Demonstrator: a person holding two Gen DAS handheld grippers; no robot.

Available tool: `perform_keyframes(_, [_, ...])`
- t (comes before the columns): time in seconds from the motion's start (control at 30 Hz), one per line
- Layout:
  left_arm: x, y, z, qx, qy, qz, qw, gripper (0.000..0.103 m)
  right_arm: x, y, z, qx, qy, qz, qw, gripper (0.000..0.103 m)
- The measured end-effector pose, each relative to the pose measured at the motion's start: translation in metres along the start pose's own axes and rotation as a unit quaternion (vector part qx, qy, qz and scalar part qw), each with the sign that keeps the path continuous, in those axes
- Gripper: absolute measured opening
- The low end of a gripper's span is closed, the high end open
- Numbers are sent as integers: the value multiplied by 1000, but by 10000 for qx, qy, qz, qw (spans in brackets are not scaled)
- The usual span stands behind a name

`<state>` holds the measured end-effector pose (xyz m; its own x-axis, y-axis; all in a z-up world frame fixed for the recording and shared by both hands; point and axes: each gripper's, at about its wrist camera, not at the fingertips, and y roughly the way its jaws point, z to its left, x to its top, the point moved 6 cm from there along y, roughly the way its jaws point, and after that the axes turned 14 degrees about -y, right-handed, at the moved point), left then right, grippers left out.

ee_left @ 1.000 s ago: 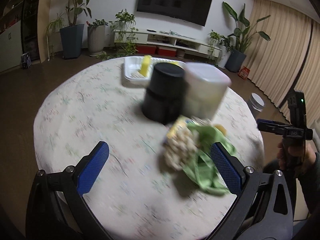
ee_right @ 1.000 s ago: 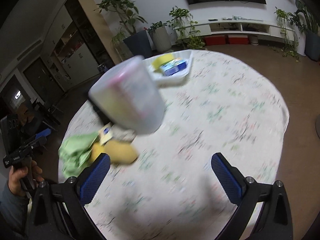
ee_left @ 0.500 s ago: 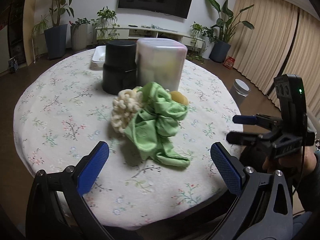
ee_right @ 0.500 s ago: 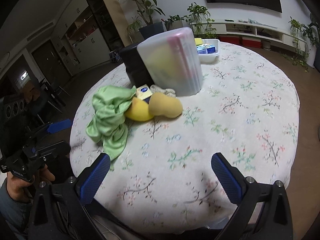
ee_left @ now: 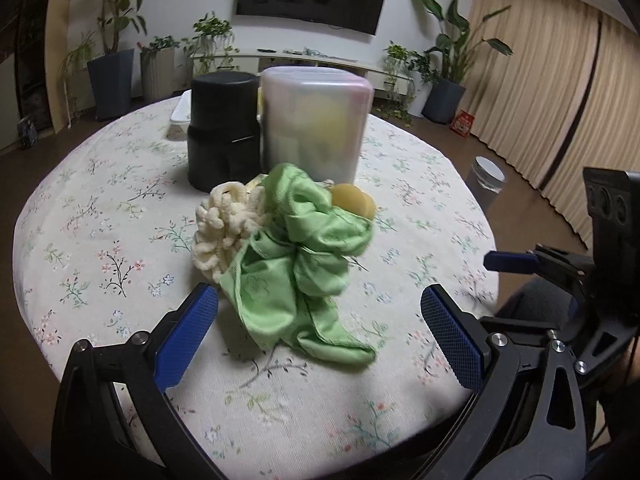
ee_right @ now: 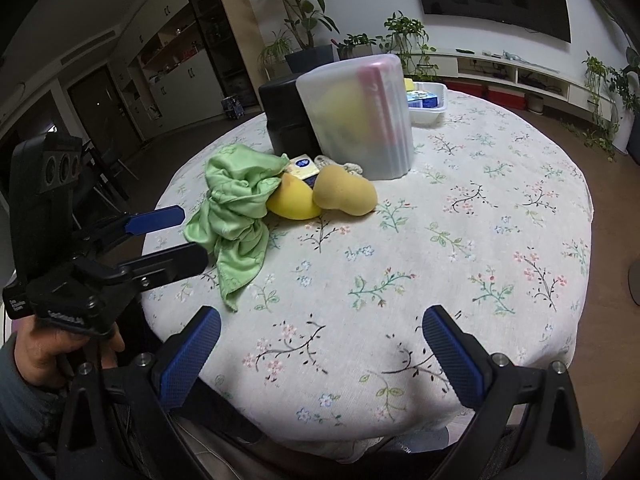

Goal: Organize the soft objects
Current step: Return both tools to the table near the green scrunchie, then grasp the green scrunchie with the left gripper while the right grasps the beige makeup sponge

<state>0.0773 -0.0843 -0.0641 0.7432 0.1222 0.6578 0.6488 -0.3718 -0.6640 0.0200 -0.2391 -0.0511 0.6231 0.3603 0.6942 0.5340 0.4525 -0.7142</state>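
A crumpled green cloth (ee_left: 300,256) lies on the round floral table (ee_left: 100,208), also in the right wrist view (ee_right: 234,208). A cream chenille mitt (ee_left: 220,220) lies against its left side. Two yellow sponges (ee_right: 320,196) sit beside the cloth, in front of a translucent lidded bin (ee_right: 360,116) and a black container (ee_left: 222,128). My left gripper (ee_left: 320,328) is open, just short of the cloth's near edge. My right gripper (ee_right: 320,344) is open and empty over the table's near edge.
A white tray (ee_right: 426,100) with a blue pack stands at the table's far side. A small blue and yellow packet (ee_right: 302,165) lies behind the sponges. Potted plants, a TV shelf and curtains ring the room. A small bin (ee_left: 486,178) stands on the floor.
Both grippers have dropped lower and come closer to the table. The left gripper has closed in on the green cloth. Both stay open.
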Motion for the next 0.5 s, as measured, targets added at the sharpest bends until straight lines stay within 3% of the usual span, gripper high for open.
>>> perform_keyframes(0.27, [5,16,11,250,-223,39,9994,101,11,18,-10,-105,-15,153,9998,103])
perform_keyframes(0.5, [3,26,17,328,-248,77,9991,99,26,29,-25,-484,-302,292,9979,103])
